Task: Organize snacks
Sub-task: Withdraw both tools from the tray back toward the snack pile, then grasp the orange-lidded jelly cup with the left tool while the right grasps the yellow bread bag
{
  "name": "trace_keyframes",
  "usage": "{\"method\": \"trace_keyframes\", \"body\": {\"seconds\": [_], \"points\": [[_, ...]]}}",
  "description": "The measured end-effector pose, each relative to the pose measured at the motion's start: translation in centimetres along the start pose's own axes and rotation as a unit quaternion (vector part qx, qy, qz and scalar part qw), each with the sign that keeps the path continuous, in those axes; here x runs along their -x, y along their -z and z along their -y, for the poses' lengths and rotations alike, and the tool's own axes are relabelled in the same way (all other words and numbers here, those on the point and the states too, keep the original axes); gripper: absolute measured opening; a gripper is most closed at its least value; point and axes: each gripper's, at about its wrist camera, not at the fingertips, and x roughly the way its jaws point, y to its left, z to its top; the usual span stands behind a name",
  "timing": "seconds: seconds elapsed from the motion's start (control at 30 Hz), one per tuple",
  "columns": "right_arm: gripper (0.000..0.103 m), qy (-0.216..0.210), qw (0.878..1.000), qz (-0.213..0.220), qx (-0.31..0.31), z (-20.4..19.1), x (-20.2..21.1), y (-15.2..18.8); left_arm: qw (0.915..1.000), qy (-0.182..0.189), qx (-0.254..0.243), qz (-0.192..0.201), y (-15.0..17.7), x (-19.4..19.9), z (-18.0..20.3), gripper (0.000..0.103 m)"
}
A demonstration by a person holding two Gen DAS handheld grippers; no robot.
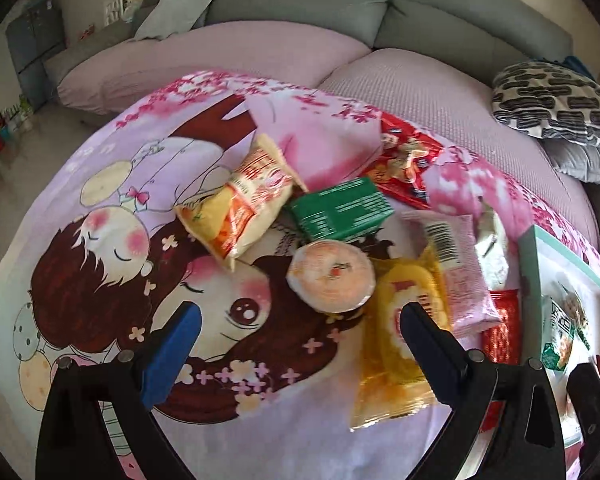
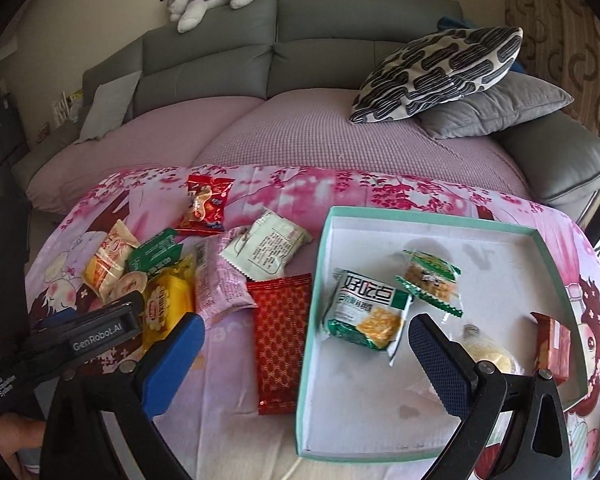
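Left wrist view looks down on a heap of snacks on the cartoon-print cloth (image 1: 100, 208), with the left tongs (image 1: 300, 320) hanging over them, jaws spread wide and holding nothing. Just ahead of the gap sits the round sealed cup (image 1: 331, 276); the yellow packet (image 1: 400, 336) lies under the right-hand finger, touching the cup and tucked under the pink packet (image 1: 460, 272).

The trouble I'd expect comes from that crowding. The cup looks smooth and round, so a pinch off its middle could squirt it sideways into the orange bag (image 1: 240, 200) or the green box (image 1: 340, 208). Closing on the yellow packet might drag the pink one along, since they overlap. Slippery film wrappers may also crumple instead of gripping.

On the right wrist view, the right tongs (image 2: 306, 340) are likewise wide apart and empty, poised over the near left part of the teal-rimmed tray (image 2: 320, 248). Between the tips, a little ahead, lies the green-and-white packet (image 2: 366, 314), already inside the tray with the small wrapped cake (image 2: 430, 280) behind it. The red patterned packet (image 2: 280, 340) lies on the cloth just beside the tray's left wall, close to the left finger; a careless swing could knock it or nudge the tray.
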Motion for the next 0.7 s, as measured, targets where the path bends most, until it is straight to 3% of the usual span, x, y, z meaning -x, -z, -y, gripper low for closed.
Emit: {"method": "trace_keyframes", "body": {"seconds": [0.27,0.7], "points": [[0.103,0.016,0.999,-0.021,0.036,-2.7,-1.9,0.3,0.9998,-0.008,0.019,-0.001,-0.8,-0.7,-1.6,0.100],[0.103,0.025,0.998,-0.042,0.043,-4.6,-4.1,1.0,0.9999,0.003,-0.016,-0.004,-1.1,-1.2,-1.0,0.100]]}}
